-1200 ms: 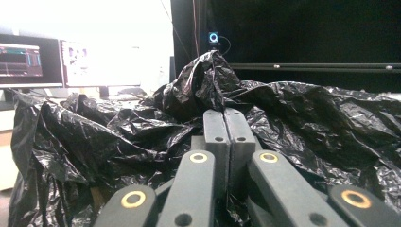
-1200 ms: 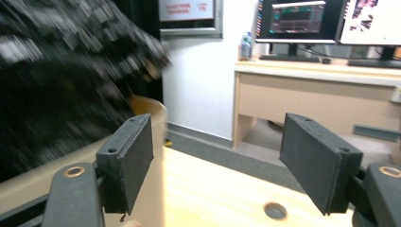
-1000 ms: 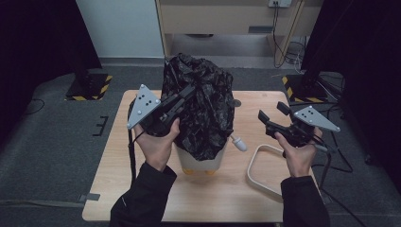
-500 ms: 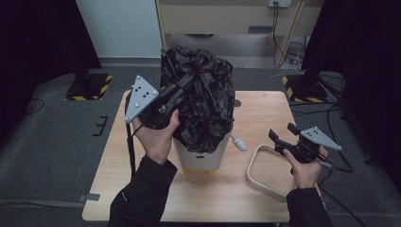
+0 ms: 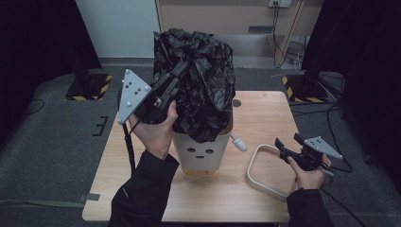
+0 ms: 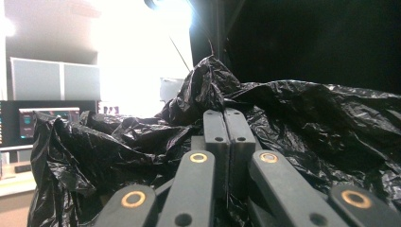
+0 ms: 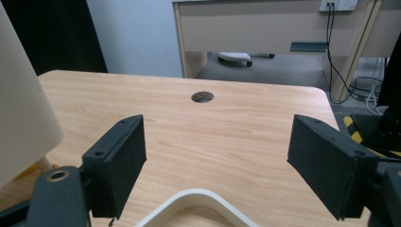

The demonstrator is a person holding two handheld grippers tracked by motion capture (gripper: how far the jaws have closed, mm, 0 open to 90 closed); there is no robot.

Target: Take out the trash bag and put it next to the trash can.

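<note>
Your left gripper [image 5: 177, 75] has its jaws clamped flat on a fold of the crinkled black plastic bin liner [image 5: 205, 90], holding it raised above the small cream plastic bin with a simple face on its front [image 5: 201, 153]; the liner's lower part hangs over the bin's rim at the middle of the light wooden table [image 5: 265, 113], so I judge the step in hand to be drawing the liner up out of the bin, or settling it in, and I cannot tell which; your right gripper [image 5: 289, 147] sits low over the table's right side, jaws spread wide and lately opening wider, with nothing between them; just below it lies the white rounded plastic ring [image 5: 257, 177], flat on the wood. Next, you probably need that free gripper on the ring or the bin; approach level, and keep the liner taut.
</note>
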